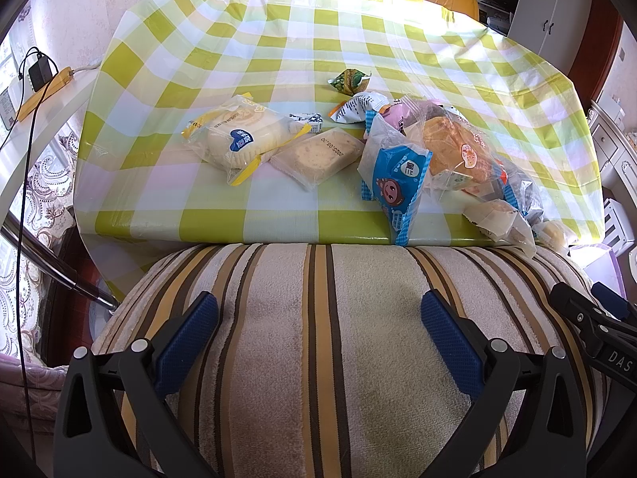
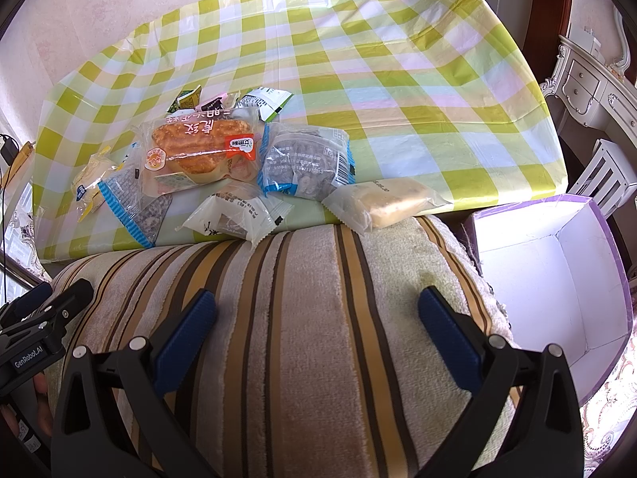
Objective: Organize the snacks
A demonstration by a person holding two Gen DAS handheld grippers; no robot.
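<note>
Several wrapped snacks lie near the front edge of a table with a green-checked cloth (image 1: 278, 40). In the left wrist view: a round white bun pack (image 1: 239, 139), a beige cake bar (image 1: 318, 155), a blue cartoon pack (image 1: 398, 187) and a brown bread bag (image 1: 458, 151). In the right wrist view: the bread bag (image 2: 195, 151), a dark blue-edged pack (image 2: 306, 163), a white pack (image 2: 239, 215) and a beige bar (image 2: 390, 199). My left gripper (image 1: 318, 310) and right gripper (image 2: 316, 306) are open and empty above a striped cushion, short of the table.
A striped chair-back cushion (image 1: 318, 338) lies between the grippers and the table. An open white box with purple rim (image 2: 557, 279) stands at the right, below the table edge. A charger and power strip (image 1: 43, 75) sit on a ledge at left. A white cabinet (image 2: 589, 87) stands far right.
</note>
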